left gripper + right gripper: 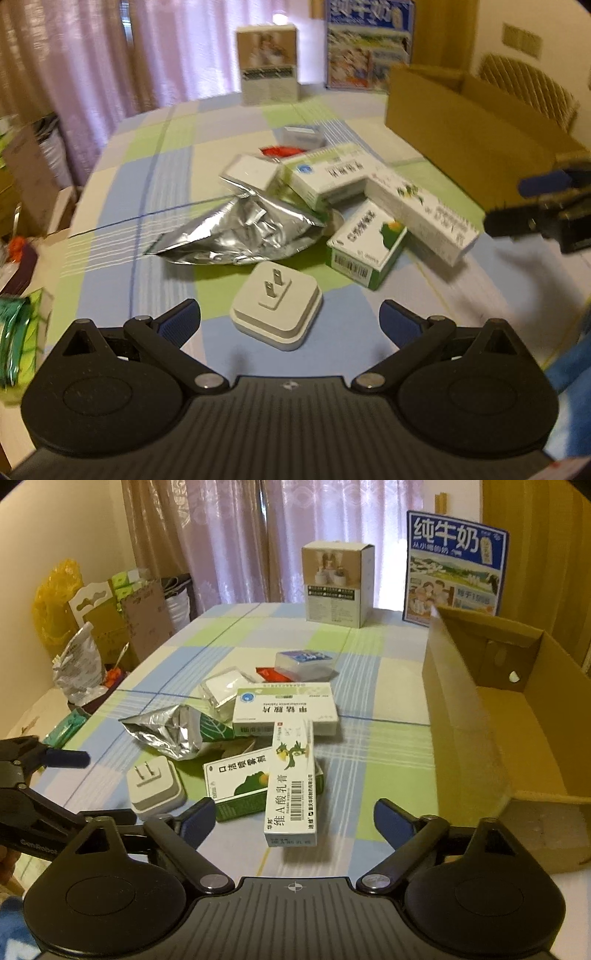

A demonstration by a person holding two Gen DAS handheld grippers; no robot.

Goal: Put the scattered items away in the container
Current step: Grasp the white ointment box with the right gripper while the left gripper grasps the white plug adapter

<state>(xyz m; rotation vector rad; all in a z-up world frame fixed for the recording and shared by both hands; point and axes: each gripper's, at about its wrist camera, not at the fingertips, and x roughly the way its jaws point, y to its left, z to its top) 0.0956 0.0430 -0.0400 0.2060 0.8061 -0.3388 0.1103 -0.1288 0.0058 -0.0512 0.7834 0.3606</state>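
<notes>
My fingers are spread wide on both sides and pinch nothing: the left gripper (290,317) hangs over the white plug adapter (277,314), and the right gripper (294,821) has the near end of the long ointment box (291,786) lined up between its pads without touching it. That long box lies across a green and white box (236,782), in the heap of scattered items at the middle of the table (388,716); behind it sit a wider white medicine box (286,707), a crumpled foil pouch (173,734), a small white packet (225,686), a red sachet (267,672) and a small blue and white pack (304,661). The cardboard box (480,716) stands open and looks empty toward the table's right edge. To do this well, I would bring the right pads down squarely on the long box's narrow sides near its end, close firmly, and lift straight up so the box beneath is not dragged along. On the left, I would grip the adapter by its flat sides, clear of the prongs.
</notes>
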